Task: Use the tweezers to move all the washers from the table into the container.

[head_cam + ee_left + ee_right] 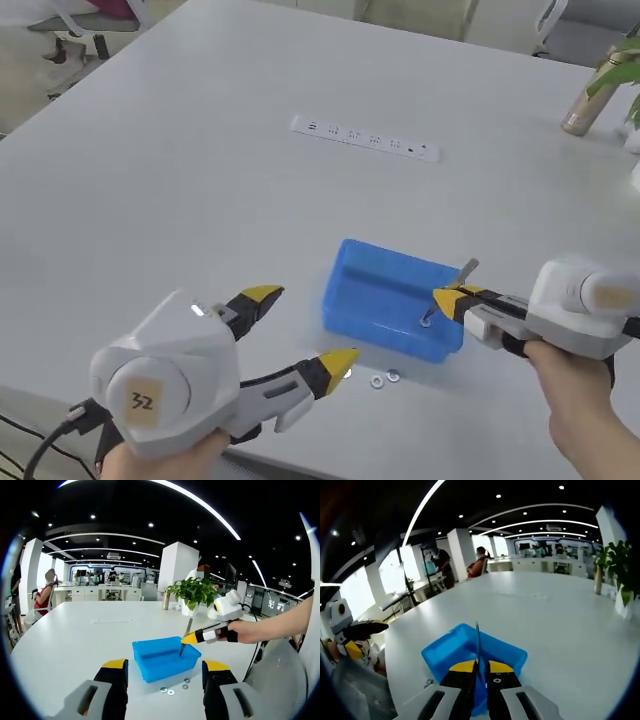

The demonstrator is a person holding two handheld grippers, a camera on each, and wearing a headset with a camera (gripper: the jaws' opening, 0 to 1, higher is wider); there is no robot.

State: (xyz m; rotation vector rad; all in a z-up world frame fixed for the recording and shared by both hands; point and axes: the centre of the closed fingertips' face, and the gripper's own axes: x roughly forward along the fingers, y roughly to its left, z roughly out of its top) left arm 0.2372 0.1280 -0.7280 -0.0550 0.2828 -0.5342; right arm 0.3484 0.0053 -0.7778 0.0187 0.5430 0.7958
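A smooth, matt white worktop [180,180] carries a shallow rectangular container [375,285] of glossy blue plastic with rounded corners. It sits close to the near edge, a little right of centre. Just beside its near wall, on the bare worktop, lie a few washers [377,381]. They are tiny flat metal rings, close together and outside the container.

The right claw [447,300] has black fingers tipped in yellow and is pinched almost closed around the tweezers [466,268], a thin, straight pair in bare grey metal. It reaches in from the right over the container's right end. The tweezers slant down and to the left, with their points inside the container near its near right corner. Whether anything sits between the points is too small to tell.

The left claw [300,330] hovers at the near left, its 2 yellow-tipped fingers spread wide with nothing between them. It is aimed toward the container and the washers, and is near both.

Farther off, a long, flat white power strip [365,138] lies across the middle of the worktop. Toward the far right stands a slim gold-coloured bottle [585,105], and beside it is a leafy green potted plant [192,592] in a white pot.
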